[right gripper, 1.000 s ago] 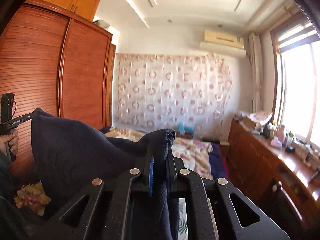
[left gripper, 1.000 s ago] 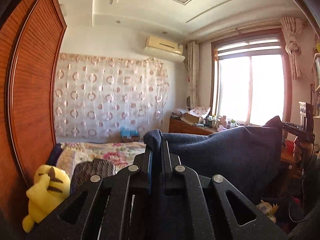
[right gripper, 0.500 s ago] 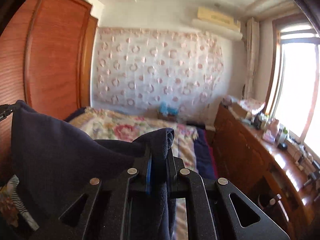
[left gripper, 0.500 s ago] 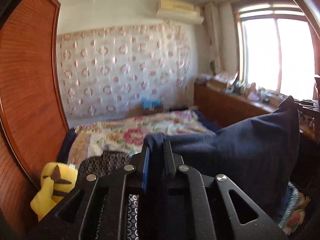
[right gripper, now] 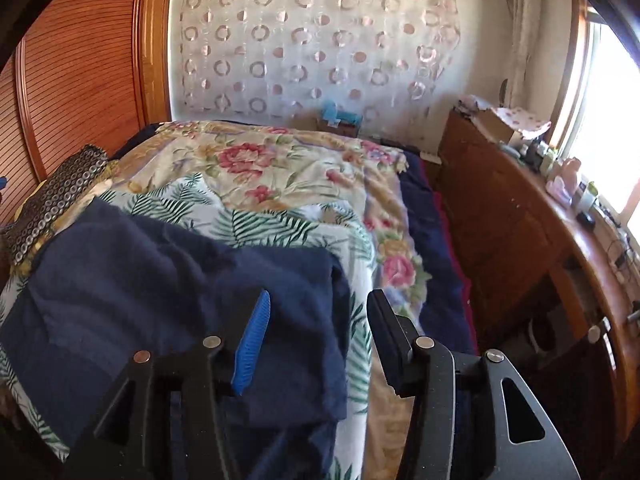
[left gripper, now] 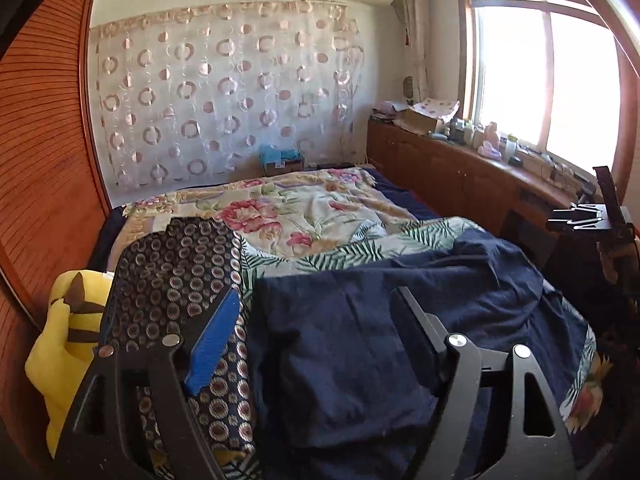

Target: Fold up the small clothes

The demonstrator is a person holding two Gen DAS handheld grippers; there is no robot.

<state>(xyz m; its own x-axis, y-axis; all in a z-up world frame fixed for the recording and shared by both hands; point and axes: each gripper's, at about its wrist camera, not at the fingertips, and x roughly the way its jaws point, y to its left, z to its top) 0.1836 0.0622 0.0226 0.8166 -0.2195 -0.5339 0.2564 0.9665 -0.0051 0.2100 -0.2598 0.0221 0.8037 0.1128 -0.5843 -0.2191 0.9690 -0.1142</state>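
A: Which step am I running?

B: Release. The left gripper point(left gripper: 316, 312) and right gripper point(right gripper: 318, 312) jaws are opening, gripping nothing; the soft navy-blue cotton garment point(left gripper: 384, 320) is lying rumpled on the floral quilted bedspread point(right gripper: 280, 168).

A: Next?

B: I am judging it needs smoothing, then re-gripping an edge for folding.

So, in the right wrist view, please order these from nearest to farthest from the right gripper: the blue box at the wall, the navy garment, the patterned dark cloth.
From the right gripper, whose jaws are opening:
1. Navy garment: lies under and between the fingers, on the bed.
2. Patterned dark cloth: far left, by the wardrobe.
3. Blue box: beyond the bed, at the curtained wall.
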